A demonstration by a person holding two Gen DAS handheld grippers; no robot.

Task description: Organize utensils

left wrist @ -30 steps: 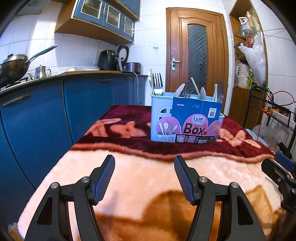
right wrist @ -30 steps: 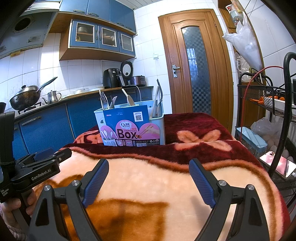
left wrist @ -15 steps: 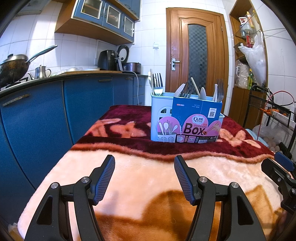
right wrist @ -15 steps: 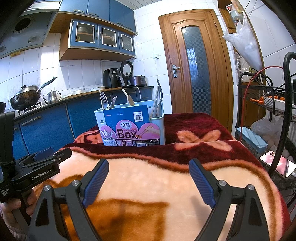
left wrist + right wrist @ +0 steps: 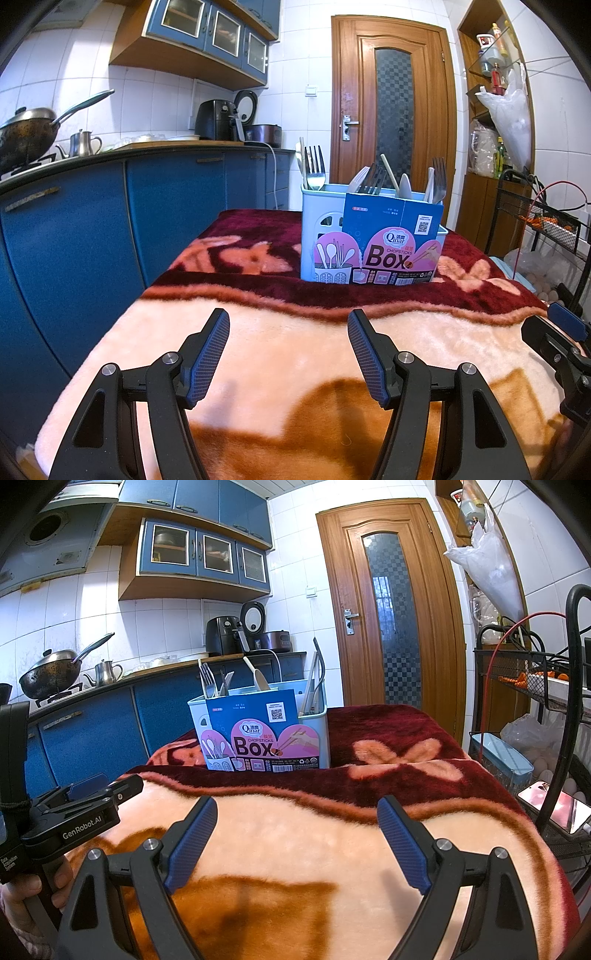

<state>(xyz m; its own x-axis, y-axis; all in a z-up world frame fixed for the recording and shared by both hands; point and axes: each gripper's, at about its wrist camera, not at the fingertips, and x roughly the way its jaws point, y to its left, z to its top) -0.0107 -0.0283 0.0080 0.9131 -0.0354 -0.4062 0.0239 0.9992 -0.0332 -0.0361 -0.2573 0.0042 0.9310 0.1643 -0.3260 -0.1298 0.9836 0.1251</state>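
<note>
I have both claws, left gripper [image 5: 289, 350] and right gripper [image 5: 297, 843], spread and empty, short of the utensil box [image 5: 373, 236], its forks [image 5: 314, 168] upright, the box roughly equally near both.

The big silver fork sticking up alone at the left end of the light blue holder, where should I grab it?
Probably the silver fork's neck, just under its tines. It stands upright above the light blue plastic holder, its handle hidden inside, so come from above and lift straight up.
</note>
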